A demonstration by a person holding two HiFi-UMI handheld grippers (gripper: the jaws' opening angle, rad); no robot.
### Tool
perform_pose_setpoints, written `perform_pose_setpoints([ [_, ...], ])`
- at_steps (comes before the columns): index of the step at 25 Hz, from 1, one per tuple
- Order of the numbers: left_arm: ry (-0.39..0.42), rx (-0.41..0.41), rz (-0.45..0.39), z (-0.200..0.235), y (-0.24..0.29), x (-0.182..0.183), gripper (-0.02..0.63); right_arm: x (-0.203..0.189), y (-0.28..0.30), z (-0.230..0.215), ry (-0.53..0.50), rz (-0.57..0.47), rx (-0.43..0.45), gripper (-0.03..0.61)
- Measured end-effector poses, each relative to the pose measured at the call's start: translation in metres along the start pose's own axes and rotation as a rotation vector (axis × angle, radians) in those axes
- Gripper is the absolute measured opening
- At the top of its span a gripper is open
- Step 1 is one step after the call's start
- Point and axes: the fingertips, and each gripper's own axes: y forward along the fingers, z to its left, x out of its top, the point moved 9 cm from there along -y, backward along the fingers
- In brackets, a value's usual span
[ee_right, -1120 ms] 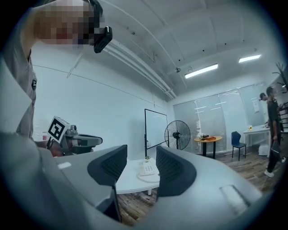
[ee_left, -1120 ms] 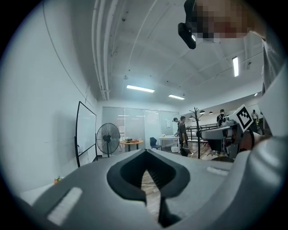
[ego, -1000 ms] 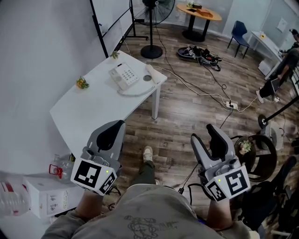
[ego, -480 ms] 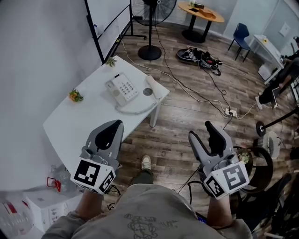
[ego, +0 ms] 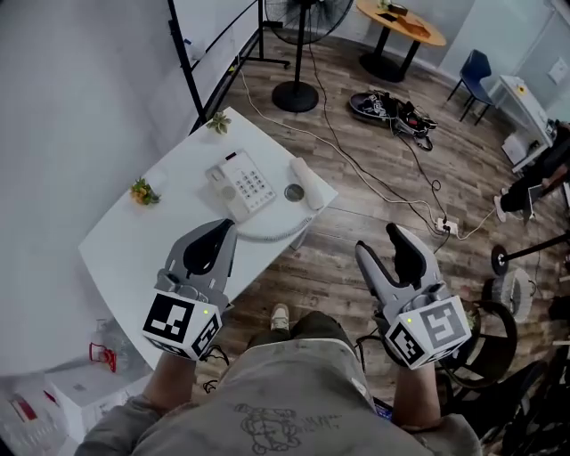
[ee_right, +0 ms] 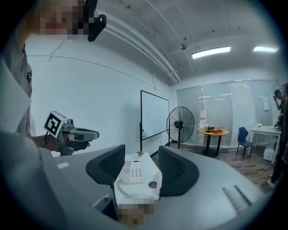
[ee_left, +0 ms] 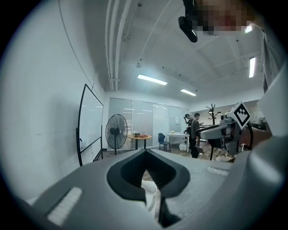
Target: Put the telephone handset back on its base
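Note:
A white telephone base [ego: 242,184] with a keypad sits on the white table [ego: 134,249]. Its handset [ego: 305,182] lies off the base to the right, beside a small round disc [ego: 295,191], and the cord [ego: 267,234] loops along the table's near edge. My left gripper [ego: 221,239] hovers over the table's near edge, shut and holding nothing; its closed tips [ee_left: 146,152] fill the left gripper view. My right gripper [ego: 380,243] hangs open over the floor to the right of the table. The right gripper view frames the phone base [ee_right: 132,170] between the empty jaws of that gripper [ee_right: 141,152].
Two small plants [ego: 142,191] [ego: 218,123] stand on the table's far side. Behind it are a whiteboard stand [ego: 191,71] and a floor fan [ego: 298,18]. Cables [ego: 392,191] and a power strip [ego: 445,228] cross the wooden floor. A box and bottles [ego: 71,383] sit at lower left.
The person has stepped closer, so the table and phone sit nearer to both grippers. The left gripper is now over the table's near edge. Neither gripper has changed state.

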Motion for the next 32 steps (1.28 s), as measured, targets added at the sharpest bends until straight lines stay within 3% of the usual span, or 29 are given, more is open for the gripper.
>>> perform_pose_setpoints([
  [7, 0.008, 0.031, 0.023, 0.022, 0.033, 0.001, 0.0, 0.0, 0.058, -0.022, 0.003, 0.024, 0.067, 0.262],
  [12, 0.014, 0.099, 0.002, 0.035, 0.065, 0.007, 0.0, 0.001, 0.103, -0.053, 0.012, 0.033, 0.14, 0.261],
  [17, -0.001, 0.178, 0.041, 0.046, 0.11, 0.008, 0.002, 0.008, 0.159, -0.093, 0.016, 0.054, 0.245, 0.261],
  [25, -0.036, 0.388, 0.042, 0.056, 0.166, 0.01, 0.0, 0.015, 0.254, -0.141, -0.038, 0.102, 0.503, 0.259],
  [32, -0.092, 0.565, 0.071, 0.069, 0.169, 0.0, 0.002, 0.034, 0.318, -0.138, -0.138, 0.09, 0.689, 0.256],
])
